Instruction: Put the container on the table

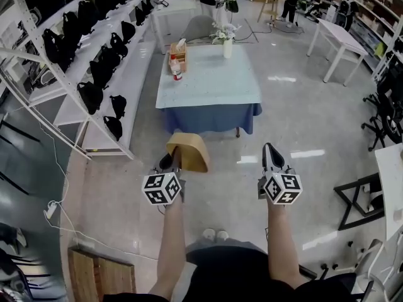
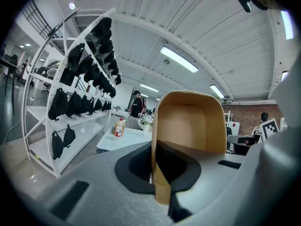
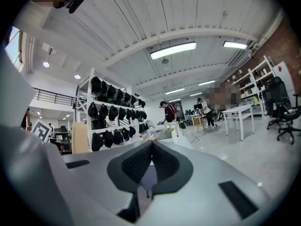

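Tan container [image 1: 189,151] rides in the left gripper [image 1: 170,162], jaws clamped tight on its wall, held up over the floor and well short of the table [image 1: 211,87] with the blue cloth. Right gripper [image 1: 271,150] hangs alongside, jaws pressed together on nothing. On the table's far end stand a bottle [image 1: 176,70] and a vase [image 1: 227,48].

The container [image 1: 189,151] shows matt tan paperboard, smooth inside and out. Left gripper [image 1: 170,162] and right gripper [image 1: 271,150] both wear dull grey plastic, and the right one's pads [image 3: 135,165] are black rubber with a rough, dimpled grain. The table [image 1: 208,80] top is pale and smooth over a blue cloth [image 1: 208,117]. The floor [image 1: 302,124] gleams glossy, and the rack [image 1: 126,80] looks like white painted metal.
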A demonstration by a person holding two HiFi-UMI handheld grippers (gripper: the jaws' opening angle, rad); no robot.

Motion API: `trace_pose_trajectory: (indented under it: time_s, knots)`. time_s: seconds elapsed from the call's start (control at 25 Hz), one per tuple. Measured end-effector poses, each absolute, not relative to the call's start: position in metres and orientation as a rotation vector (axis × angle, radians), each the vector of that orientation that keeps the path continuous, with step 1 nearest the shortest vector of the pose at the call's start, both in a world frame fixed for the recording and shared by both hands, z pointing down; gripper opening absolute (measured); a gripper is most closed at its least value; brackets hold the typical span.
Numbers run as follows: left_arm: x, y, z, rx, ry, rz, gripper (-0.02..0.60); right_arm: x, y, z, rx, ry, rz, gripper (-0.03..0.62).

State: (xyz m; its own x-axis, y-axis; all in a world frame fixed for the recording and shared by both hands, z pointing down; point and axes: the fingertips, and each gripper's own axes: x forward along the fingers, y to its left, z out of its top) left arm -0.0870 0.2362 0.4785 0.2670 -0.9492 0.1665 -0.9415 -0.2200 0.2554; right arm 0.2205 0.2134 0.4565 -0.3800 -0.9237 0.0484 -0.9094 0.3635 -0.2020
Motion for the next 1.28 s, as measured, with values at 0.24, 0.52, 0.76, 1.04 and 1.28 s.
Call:
trace_pose_trajectory:
  time_s: [0.24, 0.52, 0.76, 1.04, 1.28]
  knots:
    - [-0.07, 0.234, 0.482, 2.238, -1.755, -0.003, 0.009, 0.239, 0.207, 0.465, -1.705, 2.541, -0.335, -0.002]
    - [-0.062, 0.232, 0.482, 2.231, -1.774, -0.006, 0.009, 0.256, 0.197, 0.468, -1.717, 2.539, -0.36, -0.002]
    - [-0.065, 0.215, 0.478, 2.233, -1.787, -0.028, 0.009, 0.255, 0.18, 0.459, -1.699, 2.524, -0.34, -0.002]
    - [-0.074, 0.16, 0.477, 2.25, -1.78, -0.072, 0.009, 0.253, 0.134, 0.462, -1.711, 2.514, -0.323, -0.002]
    - [-0.097, 0.091, 0.477, 2.287, -1.78, -0.11, 0.009, 0.235, 0.069, 0.466, -1.715, 2.502, -0.273, -0.002]
